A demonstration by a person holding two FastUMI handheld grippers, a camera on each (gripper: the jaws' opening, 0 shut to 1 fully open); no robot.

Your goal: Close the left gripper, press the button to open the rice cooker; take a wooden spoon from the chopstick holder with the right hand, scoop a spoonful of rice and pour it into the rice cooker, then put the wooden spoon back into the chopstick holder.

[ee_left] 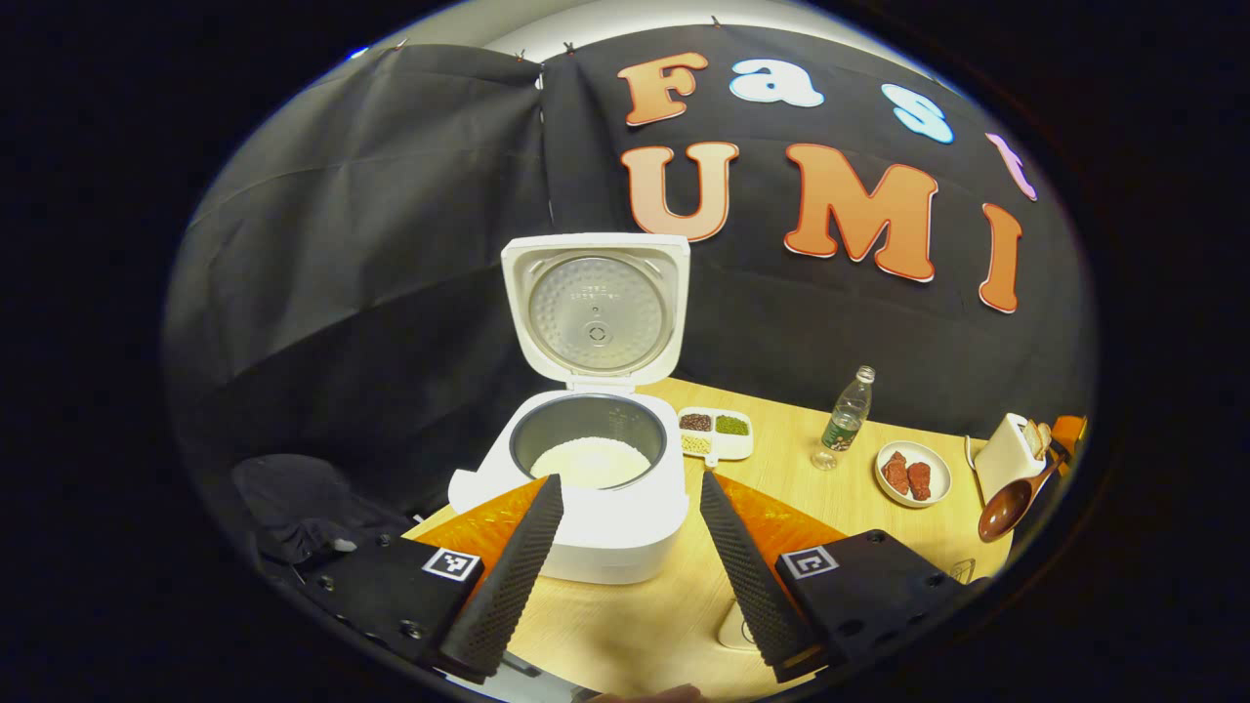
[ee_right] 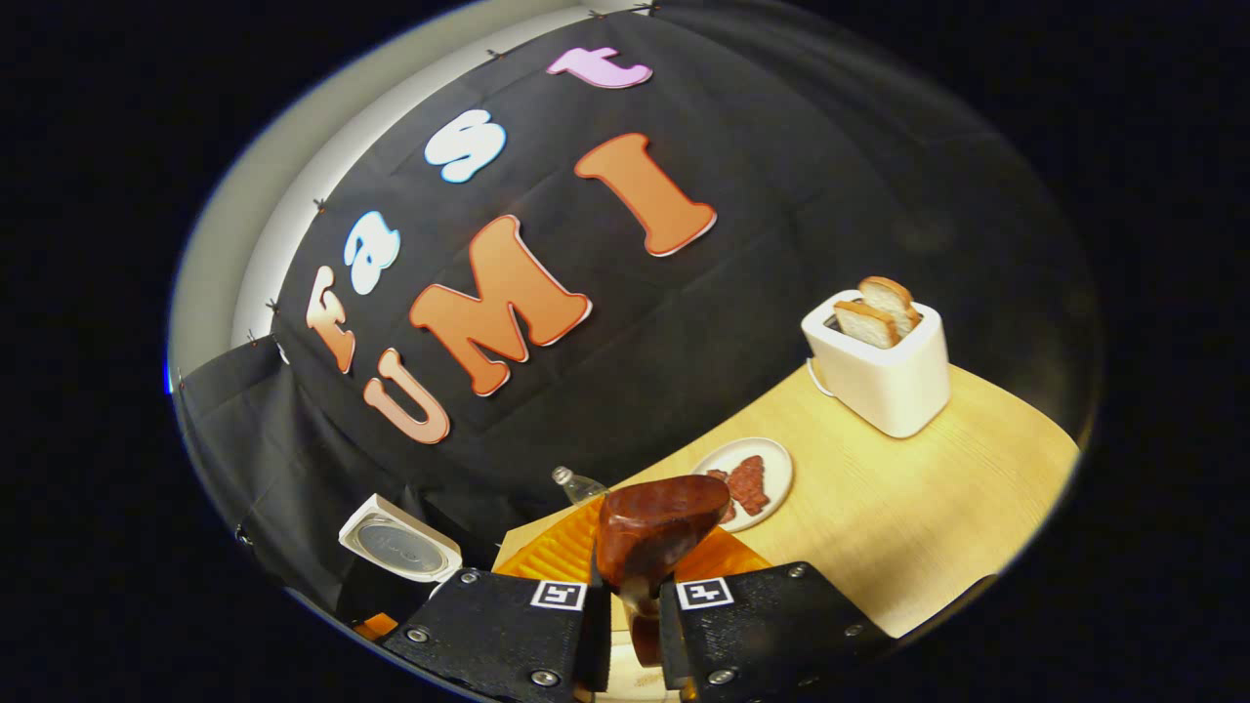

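My left gripper [ee_left: 631, 513] hangs wide apart before the rice cooker [ee_left: 596, 488], whose lid stands up and whose pot holds rice. My right gripper [ee_right: 633, 610] clamps the wooden spoon [ee_right: 652, 535] above the counter [ee_right: 908, 508].

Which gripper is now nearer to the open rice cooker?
Left. The left gripper hangs open just before the rice cooker; the right gripper, shut on the wooden spoon, is off beside the toaster.
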